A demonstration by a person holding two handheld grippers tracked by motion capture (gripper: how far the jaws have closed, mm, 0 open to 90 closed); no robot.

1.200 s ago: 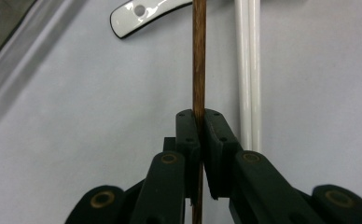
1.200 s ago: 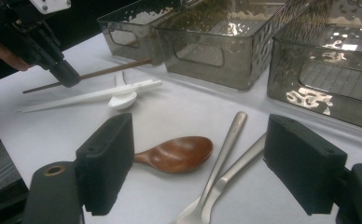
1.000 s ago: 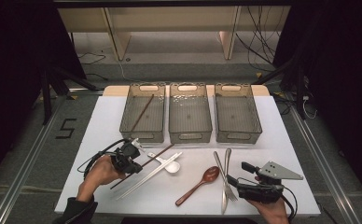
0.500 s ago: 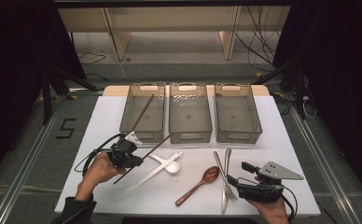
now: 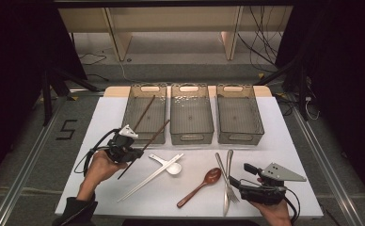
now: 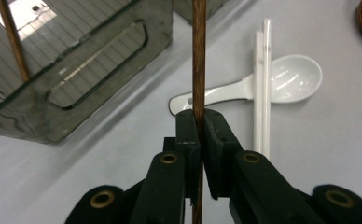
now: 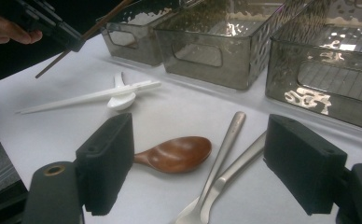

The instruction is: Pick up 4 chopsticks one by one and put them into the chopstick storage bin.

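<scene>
My left gripper is shut on a brown chopstick and holds it off the table. The stick slants up to the near right corner of the left grey bin. A second brown chopstick leans inside that bin. My right gripper stands open at the front right with nothing between its jaws. Just ahead of it lie a wooden spoon and a metal fork and spoon.
A white spoon and a pair of white chopsticks lie mid-table, just right of the left gripper. The middle bin and right bin stand beside the left one along the back.
The left gripper has risen and moved slightly forward with the brown chopstick, whose far tip now reaches the left bin's corner. The right gripper has stayed still.
</scene>
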